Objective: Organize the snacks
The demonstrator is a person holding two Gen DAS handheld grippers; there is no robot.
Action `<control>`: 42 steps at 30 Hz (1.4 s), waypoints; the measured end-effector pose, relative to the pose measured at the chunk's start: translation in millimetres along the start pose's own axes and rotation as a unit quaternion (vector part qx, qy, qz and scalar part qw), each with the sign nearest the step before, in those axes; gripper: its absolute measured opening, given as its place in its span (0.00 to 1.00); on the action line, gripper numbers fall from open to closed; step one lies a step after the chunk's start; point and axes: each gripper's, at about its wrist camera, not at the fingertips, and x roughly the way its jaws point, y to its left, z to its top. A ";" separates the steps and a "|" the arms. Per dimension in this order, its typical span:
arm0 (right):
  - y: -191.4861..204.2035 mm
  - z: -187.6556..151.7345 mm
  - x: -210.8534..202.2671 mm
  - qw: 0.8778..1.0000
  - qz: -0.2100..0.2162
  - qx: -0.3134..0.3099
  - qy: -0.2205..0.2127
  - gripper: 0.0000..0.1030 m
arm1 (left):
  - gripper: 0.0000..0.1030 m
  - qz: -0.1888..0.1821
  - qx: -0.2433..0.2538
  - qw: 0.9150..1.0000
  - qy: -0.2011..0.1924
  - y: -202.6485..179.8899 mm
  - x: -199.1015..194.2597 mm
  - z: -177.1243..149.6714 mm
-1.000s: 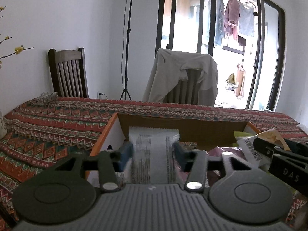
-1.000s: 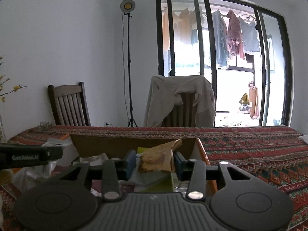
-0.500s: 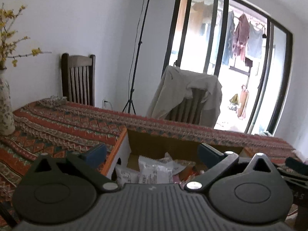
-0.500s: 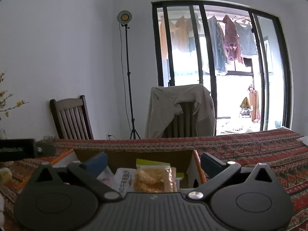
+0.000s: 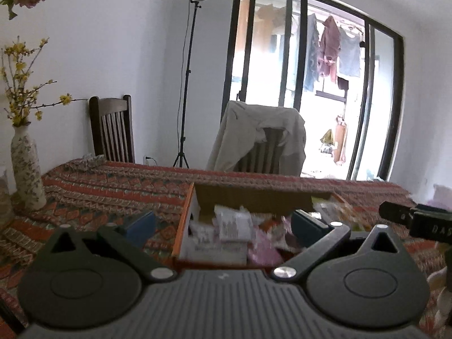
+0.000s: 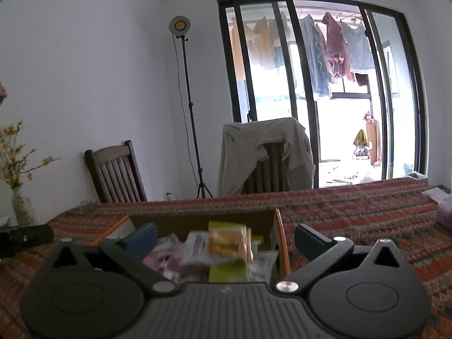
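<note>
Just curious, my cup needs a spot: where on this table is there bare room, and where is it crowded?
Bare cloth lies between the vase and the cardboard box, and on the tablecloth right of the box up to the far edge. The box is crowded with snack packets; both open tongs hover near it.

The snack packets [image 5: 234,227] in my cardboard box [image 5: 254,200] are smeared by blur, so I cannot read any print on them. My left gripper's body hides the box's near wall. In the right wrist view, a yellow packet [image 6: 230,241] is blurred too, and its lower end sits behind my right gripper's body. Something pale purple, perhaps a bag [image 6: 445,212], is cut off by the right edge. The other gripper [image 5: 418,221] shows only in part.
</note>
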 end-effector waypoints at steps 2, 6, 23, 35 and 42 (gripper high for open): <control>0.4 -7.8 -12.5 1.000 0.000 -0.006 0.006 1.00 | 1.00 0.003 0.002 1.000 0.001 3.4 -13.9 -9.8; 3.6 -26.9 -35.4 1.000 -0.002 -0.017 0.025 1.00 | 1.00 0.000 -0.005 1.000 0.013 9.7 -36.9 -27.8; 17.1 -84.2 -98.2 0.996 -0.004 -0.012 0.084 1.00 | 1.00 -0.018 0.018 0.998 0.050 -3.4 -93.9 -80.9; 17.0 -90.0 -117.1 0.996 -0.011 -0.008 0.083 1.00 | 1.00 -0.026 0.030 0.998 0.051 -8.9 -109.6 -93.9; 18.7 -90.6 -119.1 0.996 -0.010 -0.009 0.084 1.00 | 1.00 -0.025 0.030 0.998 0.052 -9.3 -110.5 -95.1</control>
